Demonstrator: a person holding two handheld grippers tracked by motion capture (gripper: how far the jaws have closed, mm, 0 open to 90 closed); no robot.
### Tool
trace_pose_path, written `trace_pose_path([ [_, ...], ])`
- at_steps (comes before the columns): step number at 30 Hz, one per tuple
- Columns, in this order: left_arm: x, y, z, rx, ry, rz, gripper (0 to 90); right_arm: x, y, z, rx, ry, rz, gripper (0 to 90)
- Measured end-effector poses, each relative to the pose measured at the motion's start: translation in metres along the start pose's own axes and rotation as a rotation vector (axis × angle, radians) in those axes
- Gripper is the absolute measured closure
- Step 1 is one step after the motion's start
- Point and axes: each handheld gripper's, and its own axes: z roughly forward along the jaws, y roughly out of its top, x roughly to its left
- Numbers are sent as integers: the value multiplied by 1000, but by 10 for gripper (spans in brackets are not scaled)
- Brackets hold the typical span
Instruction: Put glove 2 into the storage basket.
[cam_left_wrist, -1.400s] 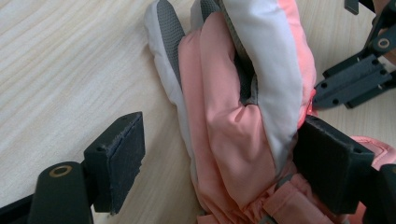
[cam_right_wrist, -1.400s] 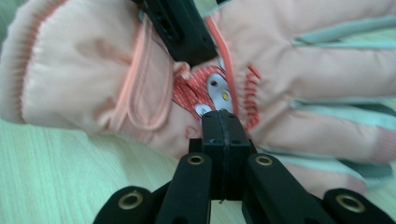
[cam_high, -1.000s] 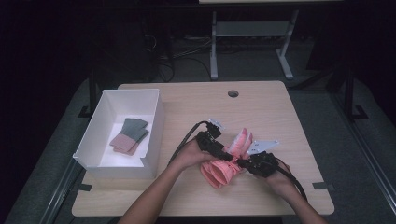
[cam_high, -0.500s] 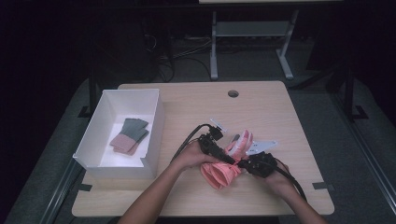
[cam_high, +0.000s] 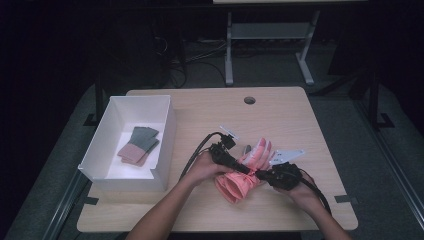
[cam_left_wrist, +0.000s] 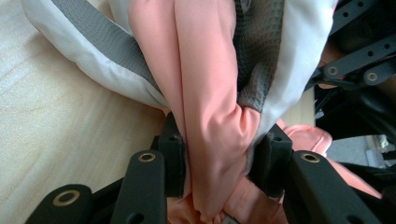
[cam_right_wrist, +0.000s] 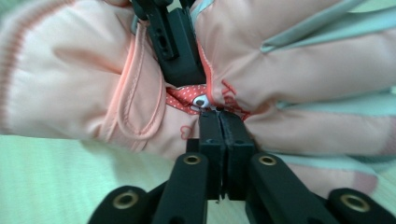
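The pink glove (cam_high: 245, 172) lies on the wooden table (cam_high: 200, 105) right between the two hands, near the front edge and a little right of centre, and both grippers are already on it at its middle. Its long axis runs slantwise, cuff toward the person and to the left, fingers pointing away and to the right. The left gripper (cam_high: 235, 165) comes at it from the left side and the right gripper (cam_high: 262, 175) from the right, so they meet almost nose to nose across the narrow waist of the glove; neither is really nearer, both are touching it. In the left gripper view the jaws stand a moderate way apart with a thick bunch of pink cloth (cam_left_wrist: 210, 116) squeezed between them, grey textured palm fabric and pale lining spilling out above. In the right gripper view the jaws are nearly closed together, pinching a thin bit of the glove beside a small red dotted patch (cam_right_wrist: 191, 100), with the other gripper's black jaw showing just behind it. The glove looks padded and soft, puffy like a winter glove, salmon pink with pale grey trim, and it is crumpled where they hold it. Off to the left stands a white box (cam_high: 165, 135) with a couple of folded grey and pinkish cloths (cam_high: 138, 145) inside, well apart from the work.
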Motion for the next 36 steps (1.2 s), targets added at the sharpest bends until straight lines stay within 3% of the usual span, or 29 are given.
trace_pose_path([
  [2,-6,1,-3,-7,13,0,621,-1,-2,-14,-52,24,19,858],
  [5,-10,2,-5,-16,19,-2,624,-2,-5,-24,-78,27,29,818],
  [8,-14,5,-12,-38,32,1,624,-4,-9,-34,-94,13,34,747],
  [10,-20,6,-21,-58,65,11,621,-7,-14,-43,-91,-12,58,652],
  [11,-20,6,-21,-58,65,11,620,-7,-14,-43,-91,-12,58,652],
  [14,-25,7,-33,-71,93,28,619,-14,-23,-49,-80,-35,101,508],
  [15,-27,8,-36,-84,97,22,619,-14,-23,-49,-80,-35,101,508],
  [16,-30,9,-40,-98,105,23,619,-15,-26,-49,-79,-63,118,411],
  [17,-33,9,-45,-109,121,24,619,-15,-26,-49,-79,-63,118,411],
  [18,-38,12,-55,-124,144,16,619,-17,-28,-49,-76,-74,137,332],
  [22,-45,14,-71,-134,172,18,616,-18,-29,-47,-72,-86,151,227],
  [24,-49,15,-81,-133,189,19,615,-17,-30,-45,-66,-120,150,168],
  [30,-58,15,-112,-144,234,10,614,-16,-43,-43,-50,-154,155,97],
  [36,-66,14,-143,-166,268,5,614,-20,-53,-44,-40,-181,166,97],
])
